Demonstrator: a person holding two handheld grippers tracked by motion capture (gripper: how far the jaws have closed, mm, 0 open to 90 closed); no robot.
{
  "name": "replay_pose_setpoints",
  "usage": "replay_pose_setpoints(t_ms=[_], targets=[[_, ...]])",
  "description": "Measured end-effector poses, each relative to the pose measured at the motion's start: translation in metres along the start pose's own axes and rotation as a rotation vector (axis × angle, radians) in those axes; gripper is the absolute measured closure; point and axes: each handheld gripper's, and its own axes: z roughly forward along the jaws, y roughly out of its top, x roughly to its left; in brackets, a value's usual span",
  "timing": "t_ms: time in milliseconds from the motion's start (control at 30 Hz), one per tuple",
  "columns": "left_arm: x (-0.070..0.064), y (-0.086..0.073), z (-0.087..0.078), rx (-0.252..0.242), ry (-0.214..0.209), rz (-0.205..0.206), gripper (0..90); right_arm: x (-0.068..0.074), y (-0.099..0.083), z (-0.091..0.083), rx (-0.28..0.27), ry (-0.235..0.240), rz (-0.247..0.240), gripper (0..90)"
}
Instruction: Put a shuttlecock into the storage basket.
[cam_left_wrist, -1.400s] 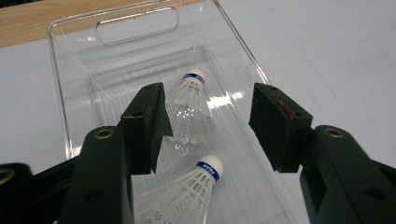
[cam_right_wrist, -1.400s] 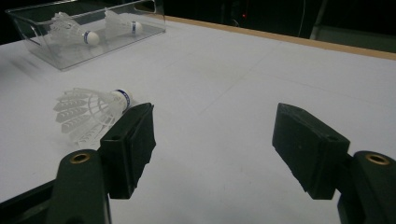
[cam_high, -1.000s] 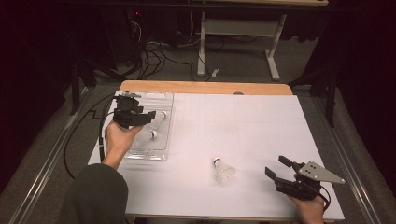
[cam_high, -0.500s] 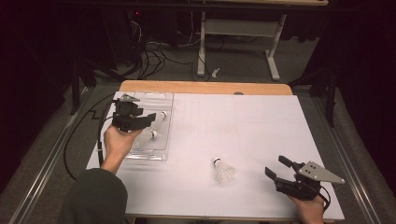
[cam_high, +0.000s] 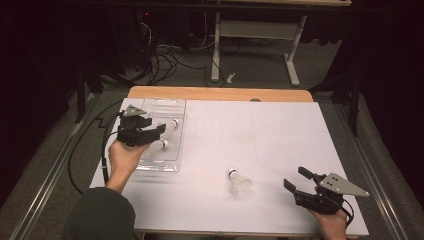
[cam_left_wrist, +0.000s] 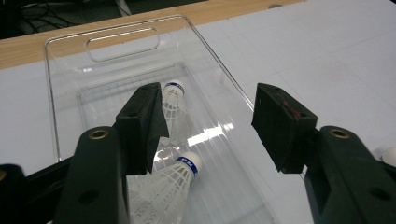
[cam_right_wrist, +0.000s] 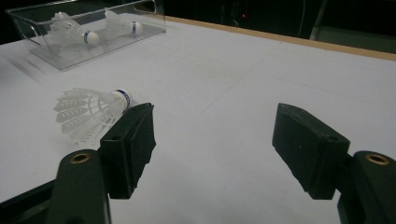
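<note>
While the work is judged from how things lie now, these lines run from near to far:

Right hand-held gripper (cam_high: 299, 183): held low at the near right edge of the white worktop (cam_high: 280, 135); its jaws are spread wide and nothing is gripped.

Loose white feathered shuttlecock with a blue-banded cork (cam_high: 239, 182): lying on its side on the worktop, near the right hand-held gripper, apart from it.

Left hand-held gripper (cam_high: 159, 136): held above the box, jaws parted and empty.

Clear plastic rectangular box (cam_high: 165, 104): set at the far left; two white shuttlecocks (cam_left_wrist: 180, 168) are lying inside.

Progress: two judged stowed; one is left to be gathered.
</note>
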Motion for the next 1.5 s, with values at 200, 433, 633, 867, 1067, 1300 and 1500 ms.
replay_pose_setpoints(t_ms=[200, 433, 633, 867, 1067, 1300, 1500], targets=[[0.000, -0.005, -0.003, -0.012, -0.003, -0.004, 43.6, 0.000, 0.000, 0.000, 0.000, 0.001, -0.001, 30.2], [0.000, -0.010, -0.006, -0.023, 0.001, -0.002, 43.3, 0.000, 0.000, 0.000, 0.000, 0.001, -0.002, 30.2], [0.000, -0.015, -0.010, -0.039, -0.005, -0.010, 42.9, 0.000, 0.000, 0.000, -0.001, 0.001, -0.002, 30.2], [-0.001, -0.022, -0.014, -0.052, -0.006, 0.001, 42.8, 0.000, 0.000, 0.000, -0.002, 0.002, -0.002, 30.2], [0.002, -0.030, -0.017, -0.059, -0.009, -0.007, 42.6, 0.000, 0.000, 0.000, -0.001, 0.002, -0.001, 30.2], [0.003, -0.036, -0.023, -0.085, -0.017, -0.017, 42.2, 0.000, 0.000, 0.000, -0.001, 0.002, -0.003, 30.2], [0.003, -0.043, -0.026, -0.095, -0.020, -0.026, 42.0, 0.000, 0.000, 0.000, -0.001, 0.002, -0.002, 30.2]])
